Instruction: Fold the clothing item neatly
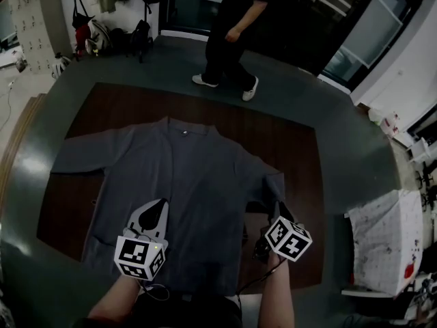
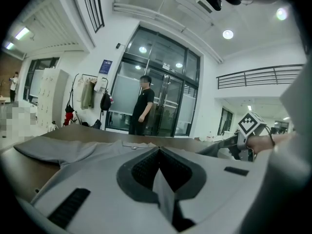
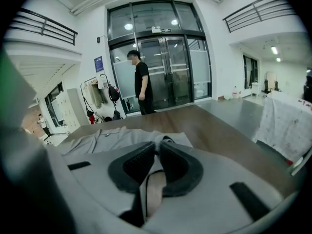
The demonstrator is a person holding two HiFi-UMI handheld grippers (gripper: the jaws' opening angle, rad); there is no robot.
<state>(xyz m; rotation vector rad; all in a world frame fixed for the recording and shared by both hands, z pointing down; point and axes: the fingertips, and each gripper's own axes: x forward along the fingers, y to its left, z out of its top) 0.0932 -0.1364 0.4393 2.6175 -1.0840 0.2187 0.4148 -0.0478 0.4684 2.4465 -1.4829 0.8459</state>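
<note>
A grey cardigan [image 1: 184,176] lies spread front-up on the brown table [image 1: 287,135], its left sleeve stretched out to the side. My left gripper [image 1: 162,202] hovers over the cardigan's lower front. In the left gripper view its jaws [image 2: 158,150] are shut with nothing between them, and the cardigan [image 2: 87,150] lies ahead. My right gripper [image 1: 276,205] is at the end of the right sleeve [image 1: 272,185], near the table's right side. In the right gripper view its jaws [image 3: 158,144] are shut on a fold of that sleeve's grey cloth [image 3: 168,139].
A person in dark clothes [image 1: 232,26] walks past the table's far side. A white cloth-covered stand [image 1: 386,241] is at the right. Bags and a coat rack [image 1: 89,36] stand at the back left. Grey floor surrounds the table.
</note>
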